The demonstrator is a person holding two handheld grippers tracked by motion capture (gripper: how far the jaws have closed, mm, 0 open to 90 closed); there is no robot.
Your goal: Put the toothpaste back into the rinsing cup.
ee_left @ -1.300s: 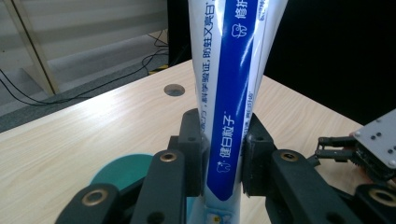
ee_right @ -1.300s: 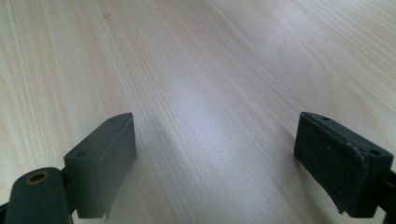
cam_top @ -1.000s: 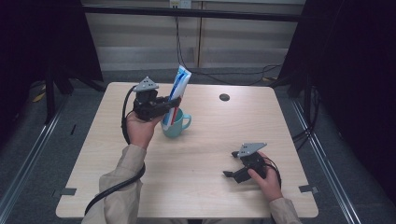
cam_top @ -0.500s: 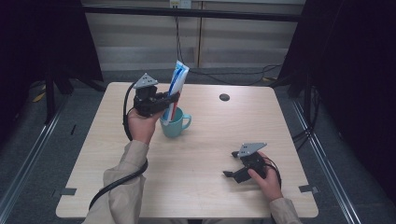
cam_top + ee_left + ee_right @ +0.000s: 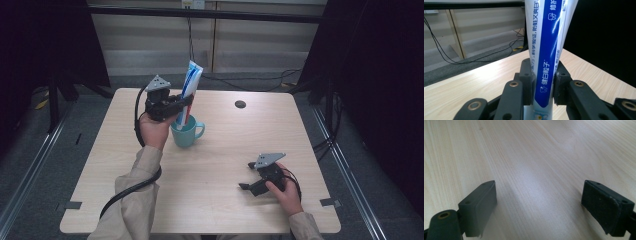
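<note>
Toothpaste tube [image 5: 190, 90] slightly more upright over teal cup [image 5: 186, 134], left gripper [image 5: 181, 106] jaws clamping it; right gripper [image 5: 247, 175] unmoved, jaws spread

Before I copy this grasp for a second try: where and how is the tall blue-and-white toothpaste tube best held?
Grip the blue-and-white toothpaste tube mid-body, across its flat faces, coming level from the side as the left gripper does; it stands upright in the teal ceramic mug.
</note>
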